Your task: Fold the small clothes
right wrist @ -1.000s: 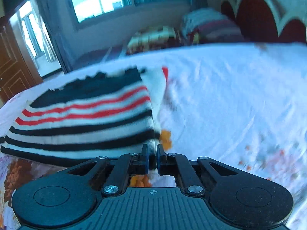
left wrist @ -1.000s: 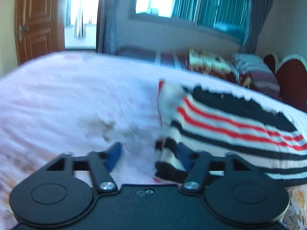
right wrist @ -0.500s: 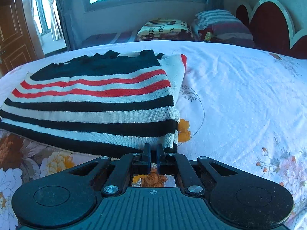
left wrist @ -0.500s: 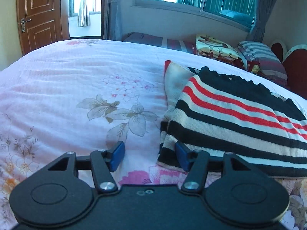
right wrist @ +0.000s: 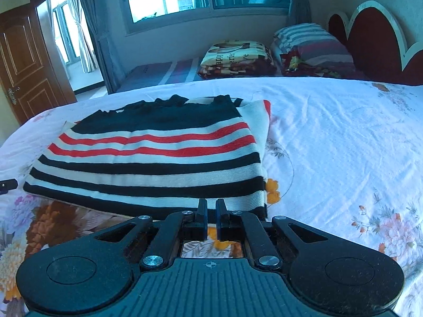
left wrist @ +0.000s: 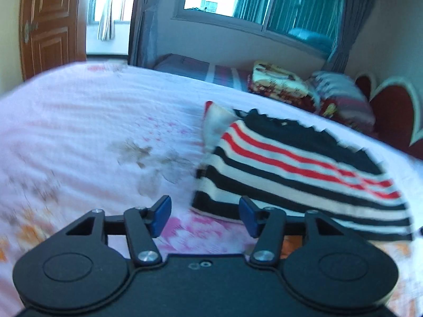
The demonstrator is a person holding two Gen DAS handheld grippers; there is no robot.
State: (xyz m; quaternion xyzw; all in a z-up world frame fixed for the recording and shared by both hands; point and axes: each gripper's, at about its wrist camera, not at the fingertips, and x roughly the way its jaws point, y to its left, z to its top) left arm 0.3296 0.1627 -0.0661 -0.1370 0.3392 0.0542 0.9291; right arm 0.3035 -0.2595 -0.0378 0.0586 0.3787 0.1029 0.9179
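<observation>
Left wrist view: blurred now, sharp half a second ago; left gripper (left wrist: 203, 216) spread wide, holding nothing, backed slightly off the near-left corner of the folded striped sweater (left wrist: 296, 169) on the bed (left wrist: 92, 132); bare sheet to the left. Right wrist view: sharp, little changed; right gripper (right wrist: 210, 218) nearly pressed together, narrow gap, at the sweater's (right wrist: 153, 155) near edge, whether pinching cloth unclear; alone shows open sheet (right wrist: 343, 137) rightward.
</observation>
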